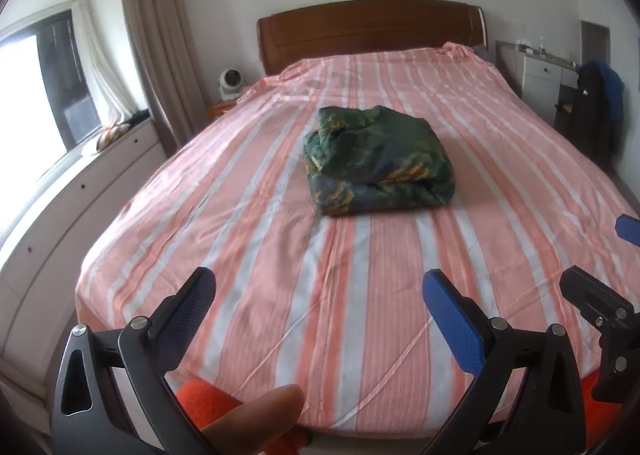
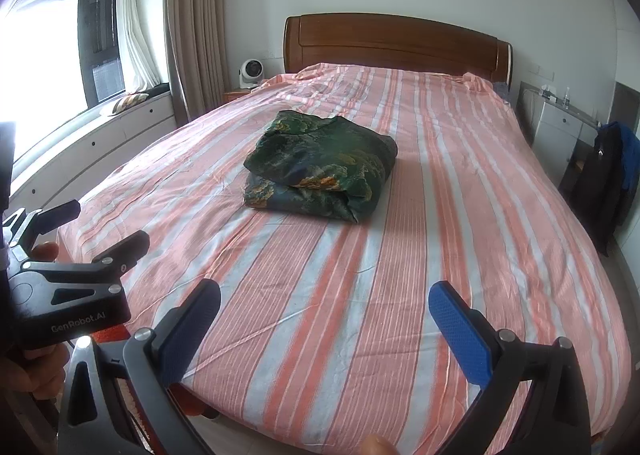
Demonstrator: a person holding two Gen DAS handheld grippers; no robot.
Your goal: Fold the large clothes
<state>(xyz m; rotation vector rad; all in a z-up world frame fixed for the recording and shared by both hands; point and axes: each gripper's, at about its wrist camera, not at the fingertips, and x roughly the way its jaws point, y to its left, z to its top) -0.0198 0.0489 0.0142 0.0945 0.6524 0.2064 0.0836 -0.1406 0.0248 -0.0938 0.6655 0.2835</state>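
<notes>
A dark green patterned garment [image 1: 378, 161] lies folded in a compact bundle on the middle of the pink striped bed [image 1: 280, 255]; it also shows in the right wrist view [image 2: 322, 167]. My left gripper [image 1: 318, 287] is open and empty, held over the foot of the bed, well short of the bundle. My right gripper [image 2: 324, 297] is open and empty, also over the foot of the bed. The right gripper appears at the right edge of the left wrist view [image 1: 600, 263]. The left gripper appears at the left of the right wrist view [image 2: 76, 231].
A wooden headboard [image 1: 368, 31] stands at the far end. White low cabinets [image 1: 80, 191] run under the window on the left. A small fan [image 1: 230, 81] sits on a bedside table. A desk and a chair with dark clothes [image 1: 596, 111] stand on the right.
</notes>
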